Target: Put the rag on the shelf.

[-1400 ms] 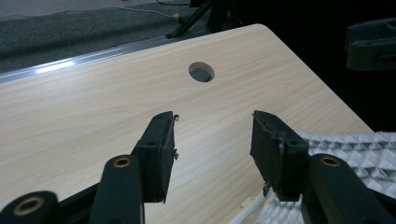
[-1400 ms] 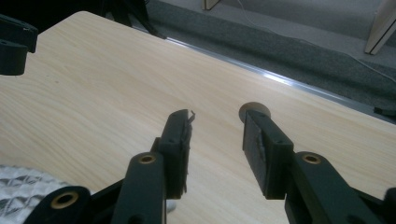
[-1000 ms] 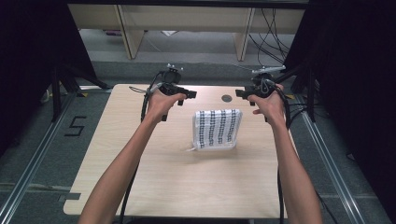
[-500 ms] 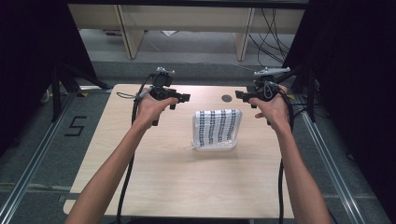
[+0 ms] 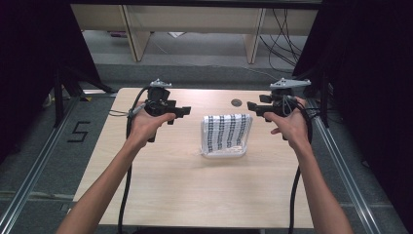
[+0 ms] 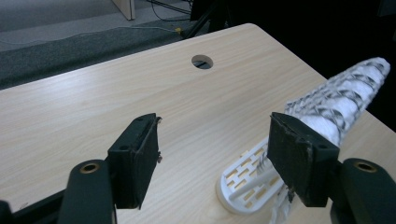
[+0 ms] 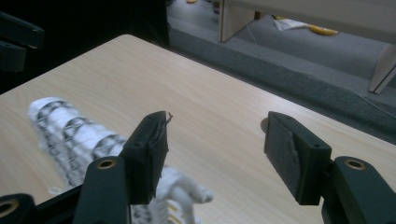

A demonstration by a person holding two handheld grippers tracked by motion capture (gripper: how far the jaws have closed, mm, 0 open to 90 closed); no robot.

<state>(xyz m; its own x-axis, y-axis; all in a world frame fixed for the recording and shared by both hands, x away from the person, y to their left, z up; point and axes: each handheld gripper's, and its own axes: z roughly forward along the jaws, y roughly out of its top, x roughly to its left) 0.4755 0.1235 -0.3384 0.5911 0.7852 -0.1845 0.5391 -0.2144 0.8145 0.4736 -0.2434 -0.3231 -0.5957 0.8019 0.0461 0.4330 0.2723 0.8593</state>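
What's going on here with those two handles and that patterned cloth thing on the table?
A person stands at a wooden table with a hand-held claw in each hand. The left claw and the right claw hover on either side of a black-and-white patterned cloth draped over a small white slotted rack. Both claws have just been opening, with nothing between their jaws, and neither touches the cloth.

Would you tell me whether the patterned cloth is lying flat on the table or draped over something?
Draped. The cloth hangs over a white slotted rack standing on the table, rising to a ridge instead of lying flat.
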